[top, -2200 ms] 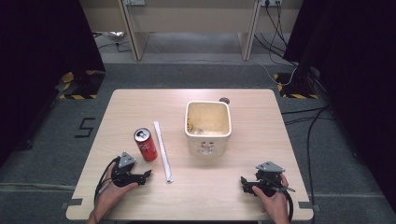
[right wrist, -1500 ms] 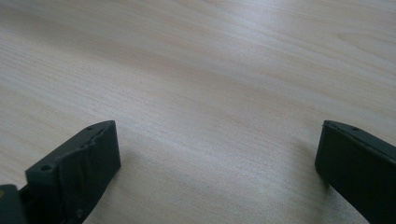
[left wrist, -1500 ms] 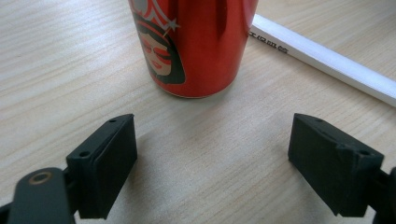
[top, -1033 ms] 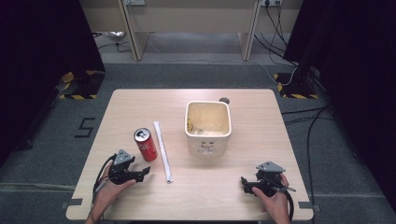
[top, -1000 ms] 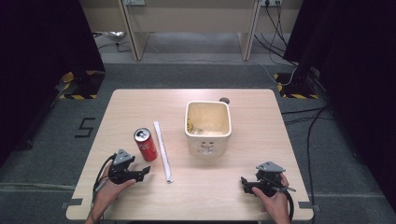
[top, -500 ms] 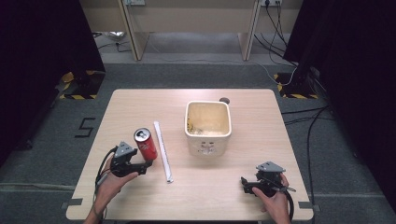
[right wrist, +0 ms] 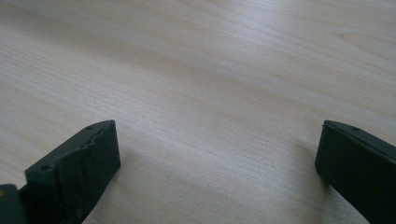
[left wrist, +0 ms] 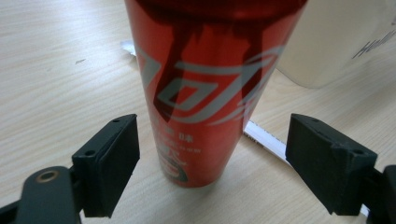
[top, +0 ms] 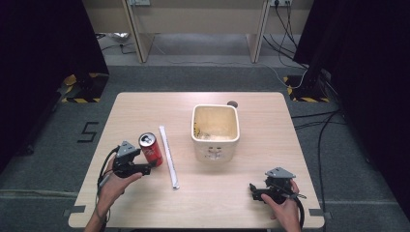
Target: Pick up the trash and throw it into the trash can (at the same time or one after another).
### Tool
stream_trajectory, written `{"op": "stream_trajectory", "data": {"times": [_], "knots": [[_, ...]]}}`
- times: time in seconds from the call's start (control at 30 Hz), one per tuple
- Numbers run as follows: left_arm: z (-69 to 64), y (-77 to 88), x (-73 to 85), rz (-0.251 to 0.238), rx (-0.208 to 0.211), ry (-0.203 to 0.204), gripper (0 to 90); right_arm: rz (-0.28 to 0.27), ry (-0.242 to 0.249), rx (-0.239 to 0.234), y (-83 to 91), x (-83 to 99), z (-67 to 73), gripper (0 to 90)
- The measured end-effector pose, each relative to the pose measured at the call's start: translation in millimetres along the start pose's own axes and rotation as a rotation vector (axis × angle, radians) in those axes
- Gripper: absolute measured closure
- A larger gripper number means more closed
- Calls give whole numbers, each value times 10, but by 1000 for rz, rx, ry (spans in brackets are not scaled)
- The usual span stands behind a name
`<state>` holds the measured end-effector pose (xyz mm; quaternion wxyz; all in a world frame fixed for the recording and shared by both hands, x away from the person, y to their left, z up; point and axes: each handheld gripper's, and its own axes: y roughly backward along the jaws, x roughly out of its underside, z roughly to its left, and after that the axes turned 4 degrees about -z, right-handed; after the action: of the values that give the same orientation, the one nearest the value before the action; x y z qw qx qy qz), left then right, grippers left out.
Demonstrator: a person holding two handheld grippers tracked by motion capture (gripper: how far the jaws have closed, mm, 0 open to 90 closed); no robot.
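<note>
While spread wide around the can (left wrist: pixel 205 88), left claw (left wrist: pixel 210 163) grips nothing yet; upright on the worktop (top: pixel 145 111), dead ahead between the jaws, untouched. Right claw (top: pixel 258 189) far off, also wide open, empty. Probably only closing needed.

A person's left hand (top: pixel 113 180) reaches in from the near edge, holding the left hand-held gripper (top: pixel 145 167) low over the bench (top: pixel 232 203), its jaws spread wide and touching nothing. The right hand (top: pixel 283 209) grips the right hand-held gripper (top: pixel 253 189) near the bench's front right, jaws likewise parted, pointing left across bare wood. Cables trail from both.
</note>
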<state>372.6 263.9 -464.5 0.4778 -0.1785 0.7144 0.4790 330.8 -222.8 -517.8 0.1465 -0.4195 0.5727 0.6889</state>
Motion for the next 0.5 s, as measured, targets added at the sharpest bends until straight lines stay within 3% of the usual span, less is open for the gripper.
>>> {"op": "stream_trajectory", "data": {"times": [0.5], "knots": [[6, -31, -126, -16, -4, -21, 171, 0, 1, -2, -1, 0, -1, 2]]}}
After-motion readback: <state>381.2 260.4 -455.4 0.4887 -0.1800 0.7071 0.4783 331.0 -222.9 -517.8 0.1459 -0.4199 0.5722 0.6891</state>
